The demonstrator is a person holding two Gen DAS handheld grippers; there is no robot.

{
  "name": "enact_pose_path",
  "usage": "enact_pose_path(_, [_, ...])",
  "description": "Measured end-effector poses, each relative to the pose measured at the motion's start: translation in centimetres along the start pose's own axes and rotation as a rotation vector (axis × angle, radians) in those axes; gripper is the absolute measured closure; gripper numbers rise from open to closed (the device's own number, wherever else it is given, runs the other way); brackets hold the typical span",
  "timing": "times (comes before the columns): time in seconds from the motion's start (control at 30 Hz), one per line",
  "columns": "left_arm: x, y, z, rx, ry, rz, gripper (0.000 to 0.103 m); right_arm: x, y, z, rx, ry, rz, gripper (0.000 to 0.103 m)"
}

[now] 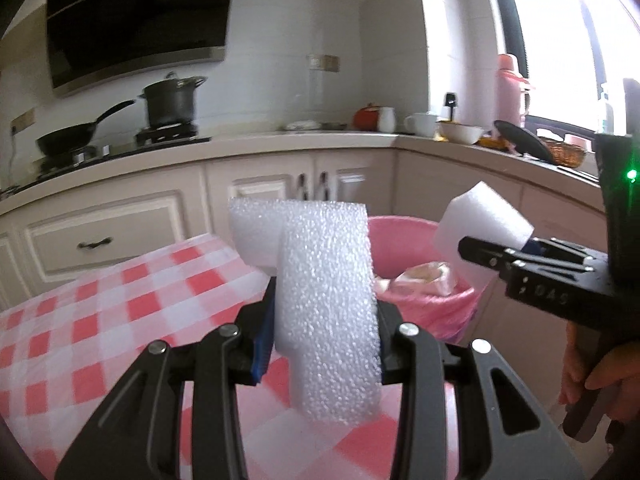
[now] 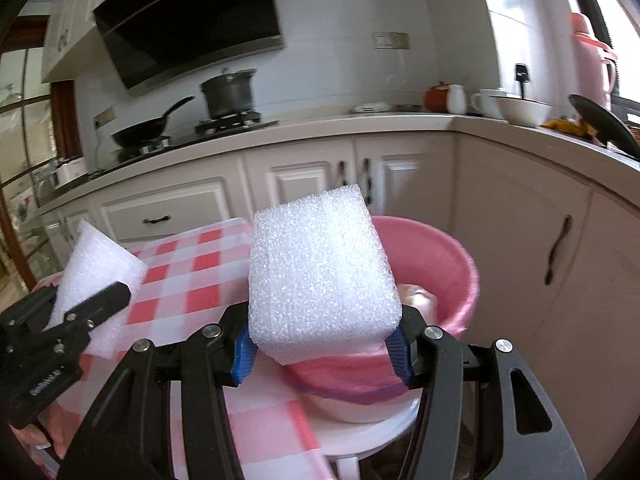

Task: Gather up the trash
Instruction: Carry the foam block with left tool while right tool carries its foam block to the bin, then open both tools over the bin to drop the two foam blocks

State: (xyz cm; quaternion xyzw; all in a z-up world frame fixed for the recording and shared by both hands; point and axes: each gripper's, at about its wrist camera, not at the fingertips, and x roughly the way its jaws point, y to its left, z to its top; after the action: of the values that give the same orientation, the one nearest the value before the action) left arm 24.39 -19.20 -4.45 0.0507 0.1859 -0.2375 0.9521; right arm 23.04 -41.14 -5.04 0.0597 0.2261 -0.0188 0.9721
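Step in hand: carrying two foam offcuts toward the pink bin (image 2: 440, 256); release not yet made.

Left gripper (image 1: 326, 344): clamped on an L-shaped white foam piece (image 1: 328, 300), blue pads pressed into both flanks; piece upright, over the checked tablecloth (image 1: 80, 320), short of the bin's near rim.

Right gripper (image 2: 324, 344): clamped on a chunky white foam block (image 2: 320, 272), pads biting its lower sides; block in front of the bin, apparently near or over its near rim, depth uncertain.

Pink bin: round, lined with a pink bag (image 2: 352, 376) folded over the rim; seemingly on a white stool (image 2: 360, 432) just beside the table edge. Contents: crumpled pale packaging (image 1: 420, 280) low inside; plenty of room above it.

Next move, as judged: bring each piece fully over the bin's mouth, then open the fingers. Foam light and springy, likely to bounce or catch the rim if dropped from the edge; a central, low release advisable, one piece after the other to avoid a clash.
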Motion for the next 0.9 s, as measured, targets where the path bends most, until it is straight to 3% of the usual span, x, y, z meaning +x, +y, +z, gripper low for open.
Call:
enact_pose_path(0.13, [2.6, -1.5, 1.5, 0.017, 0.009, -0.094, 0.066, 1.1, -1.7, 0.5, -0.002, 0.002, -0.044, 0.051])
enact_pose_path(0.3, [6.0, -3.1, 3.0, 0.059, 0.005, -0.136, 0.066, 3.7, -4.1, 1.8, 0.013, 0.013, -0.069, 0.051])
enact_pose_path(0.4, [8.9, -3.5, 3.9, 0.050, 0.024, -0.188, 0.066, 5.6, -5.3, 2.5, 0.016, 0.029, -0.063, 0.051])
enact_pose_path(0.57, [13.0, -3.7, 4.9, 0.013, 0.046, -0.212, 0.066, 8.2, -7.2, 3.2, 0.015, 0.054, -0.044, 0.050])
enact_pose_path(0.63, [14.6, -3.7, 4.9, -0.001, 0.059, -0.207, 0.059, 8.9, -7.9, 3.2, 0.018, 0.067, -0.041, 0.045])
enact_pose_path(0.7, [15.6, -3.4, 4.8, -0.030, 0.062, -0.196, 0.038, 9.0, -8.7, 3.0, 0.030, 0.057, -0.041, 0.041])
enact_pose_path(0.87, [16.3, -2.9, 4.2, -0.031, 0.079, -0.164, 0.033, 7.8, -9.5, 2.6, 0.058, 0.038, -0.051, 0.040])
enact_pose_path(0.9, [16.2, -2.7, 4.0, -0.030, 0.082, -0.145, 0.027, 7.0, -9.6, 2.5, 0.066, 0.030, -0.056, 0.040])
